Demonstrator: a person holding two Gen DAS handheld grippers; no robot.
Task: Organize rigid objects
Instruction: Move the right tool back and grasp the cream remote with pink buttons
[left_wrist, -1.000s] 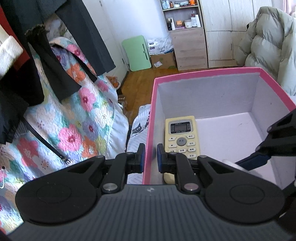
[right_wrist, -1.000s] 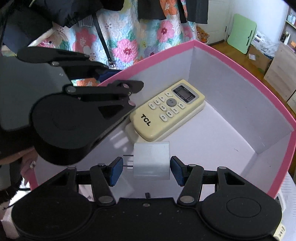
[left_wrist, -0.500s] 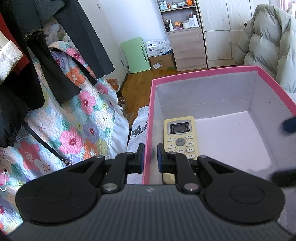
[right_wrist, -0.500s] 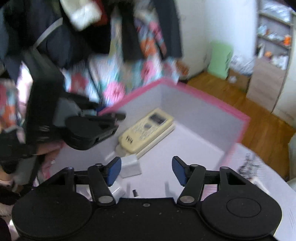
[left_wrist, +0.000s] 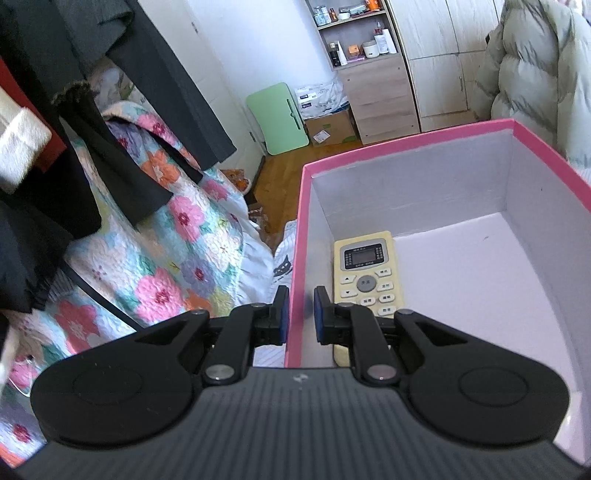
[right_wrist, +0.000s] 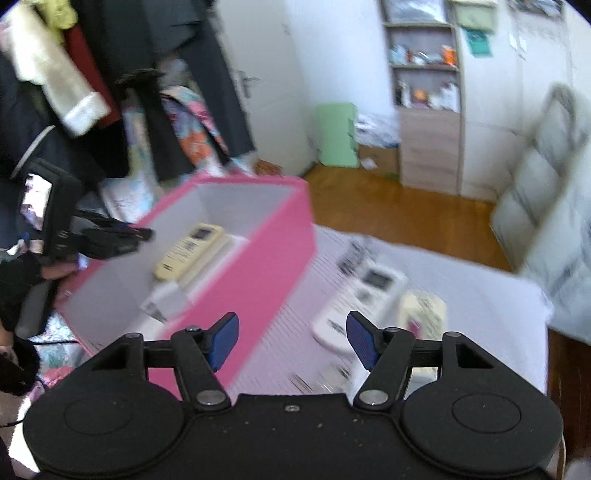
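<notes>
gripping the near-left wall of the pink box (left_wrist: 295, 236), the left gripper (left_wrist: 299, 314) has its two blue pads clenched on that wall, one pad outside the box and one inside. a cream remote (left_wrist: 365, 273) lies face up on the floor of the box, tight along the same wall and just beyond the inside pad, its screen end toward the far wall. the rest of the box floor in the left wrist view is bare pale card.

the right gripper (right_wrist: 291, 341) is outside the box, over the white striped surface (right_wrist: 480, 295) to the right of it. its jaws are opening, and nothing sits between the blue pads. in this blurred view the box holds the cream remote and, nearer the camera than it, a small white plug adapter (right_wrist: 166, 301) resting on the box floor.

to the right of the box, on the striped surface, lie a white remote (right_wrist: 364, 295) and, just beside it on the side away from the box, a cream device (right_wrist: 423, 308) with a pink mark; what it is cannot be told. the left gripper shows at the box's left edge, held by a dark-sleeved hand (right_wrist: 18, 291).
</notes>
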